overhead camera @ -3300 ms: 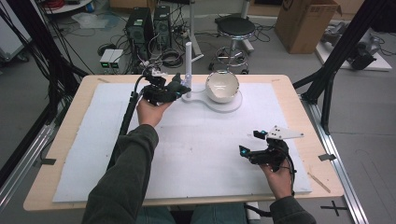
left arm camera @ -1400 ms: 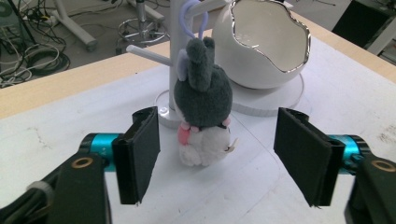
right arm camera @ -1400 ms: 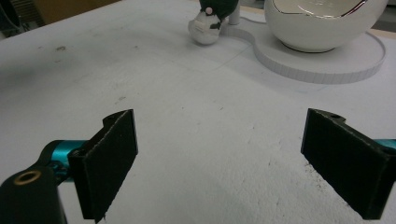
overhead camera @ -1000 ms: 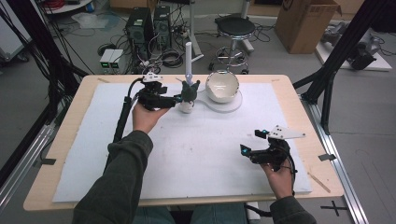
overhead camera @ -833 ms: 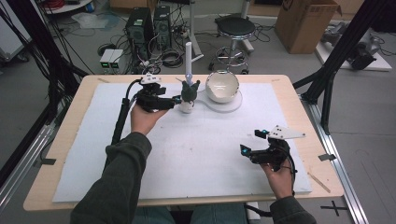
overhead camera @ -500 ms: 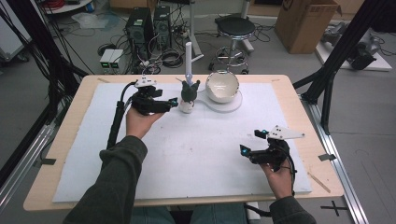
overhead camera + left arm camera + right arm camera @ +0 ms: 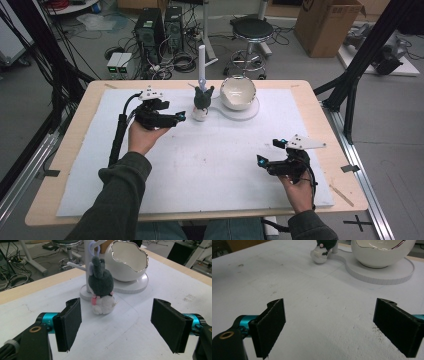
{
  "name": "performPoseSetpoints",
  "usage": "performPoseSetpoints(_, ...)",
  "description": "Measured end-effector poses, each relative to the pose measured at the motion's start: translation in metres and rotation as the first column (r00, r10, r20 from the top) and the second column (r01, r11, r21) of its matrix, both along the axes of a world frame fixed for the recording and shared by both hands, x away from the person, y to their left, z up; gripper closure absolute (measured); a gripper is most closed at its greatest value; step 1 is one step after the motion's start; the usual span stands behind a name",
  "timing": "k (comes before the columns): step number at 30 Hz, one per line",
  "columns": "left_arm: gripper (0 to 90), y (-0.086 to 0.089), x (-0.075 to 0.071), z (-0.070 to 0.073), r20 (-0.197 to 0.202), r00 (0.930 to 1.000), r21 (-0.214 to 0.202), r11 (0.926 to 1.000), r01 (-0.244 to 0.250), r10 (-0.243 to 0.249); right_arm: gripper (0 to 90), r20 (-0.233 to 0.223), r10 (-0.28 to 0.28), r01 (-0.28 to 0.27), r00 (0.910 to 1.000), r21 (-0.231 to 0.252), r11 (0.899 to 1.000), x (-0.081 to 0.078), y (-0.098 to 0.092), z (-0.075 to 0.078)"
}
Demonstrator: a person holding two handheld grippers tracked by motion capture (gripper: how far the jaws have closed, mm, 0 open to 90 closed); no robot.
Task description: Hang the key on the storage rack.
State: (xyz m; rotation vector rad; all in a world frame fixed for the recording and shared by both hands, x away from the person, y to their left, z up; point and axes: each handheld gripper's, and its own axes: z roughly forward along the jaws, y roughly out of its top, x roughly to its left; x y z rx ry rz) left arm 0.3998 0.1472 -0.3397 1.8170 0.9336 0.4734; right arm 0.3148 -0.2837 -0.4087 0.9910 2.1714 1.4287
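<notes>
A small grey and white plush toy (image 7: 202,97) (image 7: 101,287) hangs by a lilac loop on a white post stand (image 7: 202,60) (image 7: 88,265), its bottom close to the mat. To its left, a short way off, my left gripper (image 7: 177,118) (image 7: 116,315) points at it. Its jaws stand open, have just been opening wider, and have nothing between them. My right gripper (image 7: 269,152) (image 7: 329,315) rests open and empty near the table's front right. In the right gripper view the plush toy (image 7: 322,250) lies far ahead.
A white egg-shaped bowl (image 7: 238,92) (image 7: 126,261) (image 7: 382,252) with a silver rim sits on a round white base (image 7: 382,275) right of the stand. A white mat (image 7: 200,165) covers the wooden table (image 7: 70,150). Black frame struts (image 7: 350,100) rise at both sides.
My left gripper has drawn back to the left from the stand, leaving the plush toy hanging there. The right gripper has stayed where it was.
</notes>
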Motion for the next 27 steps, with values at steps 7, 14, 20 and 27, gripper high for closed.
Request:
performPoseSetpoints(7, 24.9, 0.004, -0.006, 0.0, 0.006, 1.0, 0.003, 1.0, 0.007, -0.007, 10.3, 0.005, -0.009, 0.009, 0.9999, -0.005, 1.0, 0.001, 0.0, 0.0)
performPoseSetpoints(14, 24.4, 0.008, -0.012, -0.002, 0.012, 0.9998, 0.003, 0.9999, 0.014, -0.014, 10.2, -0.002, -0.012, 0.012, 0.9999, -0.006, 1.0, 0.001, 0.0, -0.001)
performPoseSetpoints(20, 23.9, 0.014, -0.016, -0.001, 0.018, 0.9998, 0.0, 0.9999, 0.011, -0.011, 10.3, -0.005, -0.014, 0.014, 0.9999, -0.013, 1.0, 0.001, 0.0, -0.001)
performPoseSetpoints(27, 23.6, 0.022, -0.02, -0.003, 0.016, 0.9999, -0.001, 1.0, -0.001, 0.001, 10.3, -0.005, -0.02, 0.02, 0.9998, -0.014, 1.0, 0.0, 0.0, -0.002)
